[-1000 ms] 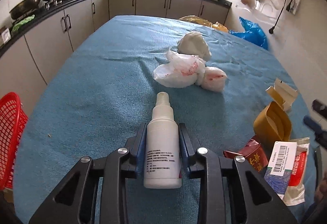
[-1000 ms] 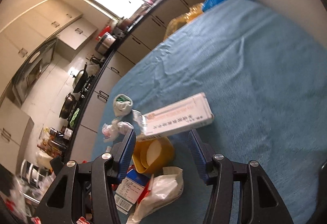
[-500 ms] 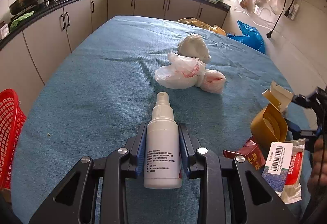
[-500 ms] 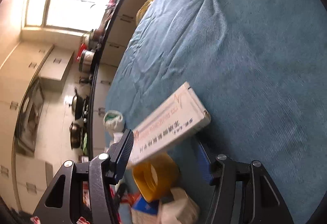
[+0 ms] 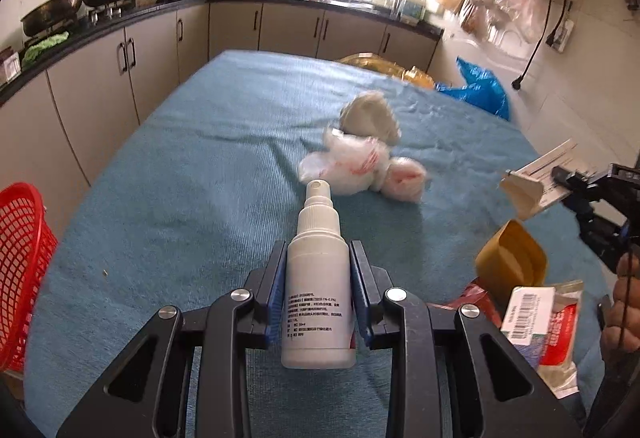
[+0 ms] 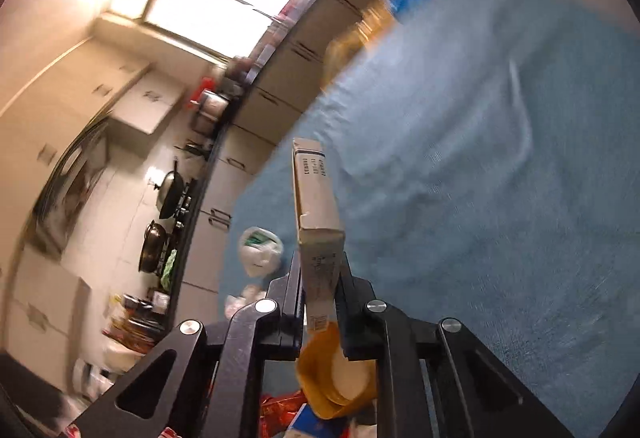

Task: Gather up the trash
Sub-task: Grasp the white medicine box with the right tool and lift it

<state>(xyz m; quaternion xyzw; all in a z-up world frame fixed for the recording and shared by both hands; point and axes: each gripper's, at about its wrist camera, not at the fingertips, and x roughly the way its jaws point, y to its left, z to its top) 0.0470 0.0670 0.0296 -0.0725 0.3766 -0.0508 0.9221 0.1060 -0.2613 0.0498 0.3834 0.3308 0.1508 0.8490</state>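
Here, in the left wrist view, the left tongs (image 5: 319, 294) are clamped on a white spray bottle (image 5: 318, 278), its nozzle pointing forward over the blue-covered desk (image 5: 180, 178). A red basket (image 5: 20, 258) sits off the left edge, likely where the trash goes, though only part of it shows. Crumpled white bags (image 5: 360, 166) lie mid-desk; a yellow tub (image 5: 510, 262) and food packets (image 5: 540, 322) sit at the right. Far right, the right tongs (image 5: 560, 178) hold a carton (image 5: 536, 178) off the cloth. In the right wrist view, the right tongs (image 6: 320, 286) have just closed and now pinch the carton (image 6: 316, 206) by its near end, so it sticks out forward. To carry it well, I would keep the squeeze firm and the long carton level, since so short a hold could let it swing or slip. This view is blurred, so the carton's print and the heap below are hard to read, and the basket is out of sight.
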